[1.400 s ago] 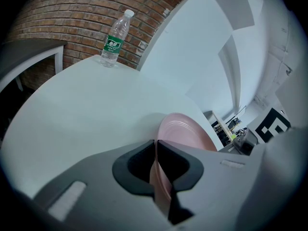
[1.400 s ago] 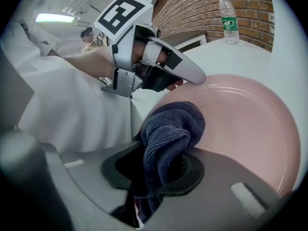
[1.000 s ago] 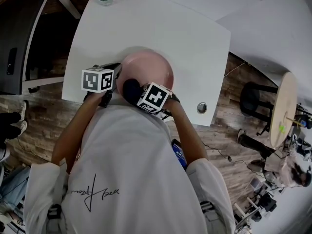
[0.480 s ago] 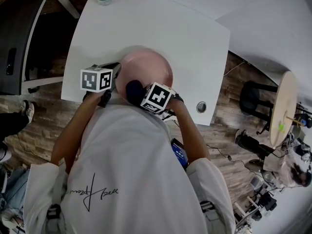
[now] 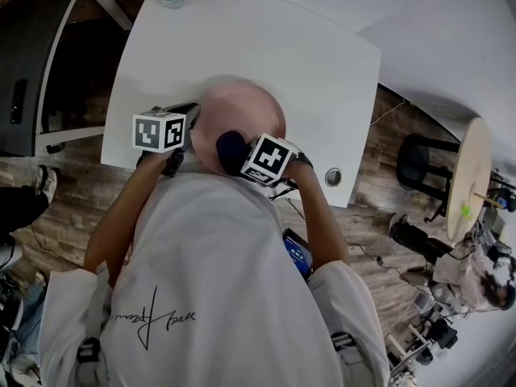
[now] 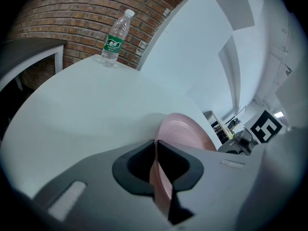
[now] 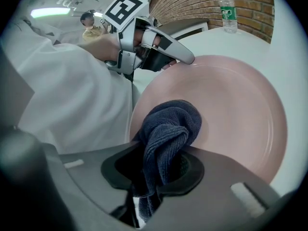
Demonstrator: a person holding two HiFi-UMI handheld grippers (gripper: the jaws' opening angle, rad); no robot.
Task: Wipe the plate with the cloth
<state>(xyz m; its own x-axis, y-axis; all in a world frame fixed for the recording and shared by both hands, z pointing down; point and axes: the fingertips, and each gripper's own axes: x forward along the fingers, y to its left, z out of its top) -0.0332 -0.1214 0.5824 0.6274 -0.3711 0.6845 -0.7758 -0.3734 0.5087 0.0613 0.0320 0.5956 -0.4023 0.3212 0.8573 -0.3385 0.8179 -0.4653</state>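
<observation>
Left hand-held gripper [image 6: 161, 177] is clamped on the rim of a round pink plate [image 6: 185, 131], holding it tilted over the near edge of the white table [image 5: 242, 39]. Right hand-held gripper [image 7: 154, 177] grips a bunched dark blue cloth [image 7: 168, 129], which touches the plate's face low and left, near the rim. The bare face spreads away to the right. The plate looks smooth, with no visible dirt.

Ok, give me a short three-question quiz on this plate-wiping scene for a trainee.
1. True or false: the left gripper has its jaws shut on the rim of the round pink plate.
2. The right gripper holds: A a yellow sponge, B a dark blue cloth, C nothing.
3. What stands at the far edge of the white table?
Key: 1 true; 2 B; 3 a clear plastic water bottle.
</observation>
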